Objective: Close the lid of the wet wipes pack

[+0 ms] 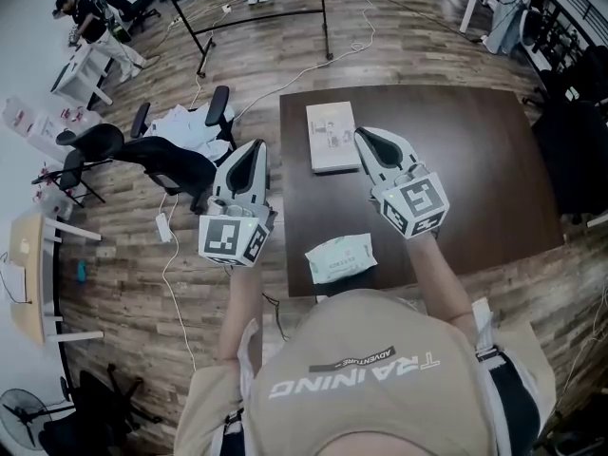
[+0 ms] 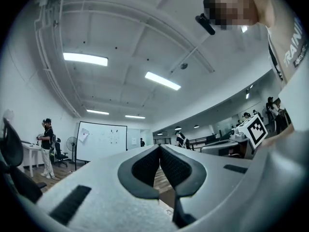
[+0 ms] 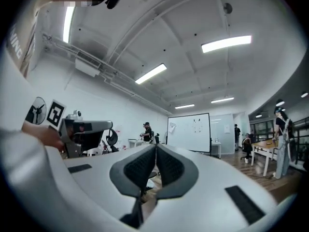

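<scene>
From the head view, the wet wipes pack (image 1: 340, 257) lies at the near edge of the dark table (image 1: 475, 160), just in front of my body and between my two forearms. It is too small here for me to tell how far its lid stands open. My left gripper (image 1: 255, 148) hangs out past the table's left edge, over the floor. My right gripper (image 1: 366, 133) is over the table, its tip near a flat white box (image 1: 332, 136). Both sit well apart from the pack and beyond it, so I would have to draw them back toward myself. I judge the main risk is a push landing off-centre and sliding the soft pack off that near edge.

In the left gripper view, my left gripper (image 2: 159, 147) has its jaws pressed together with nothing between them. It looks out at the ceiling and the room, and the pack is nowhere in sight. Guided from here alone, I could come down beside the lid.

In the right gripper view, my right gripper (image 3: 155, 145) is likewise closed tight and empty, aimed across the room. With narrow closed tips, a press could skid off the lid or leave it only half latched.
</scene>
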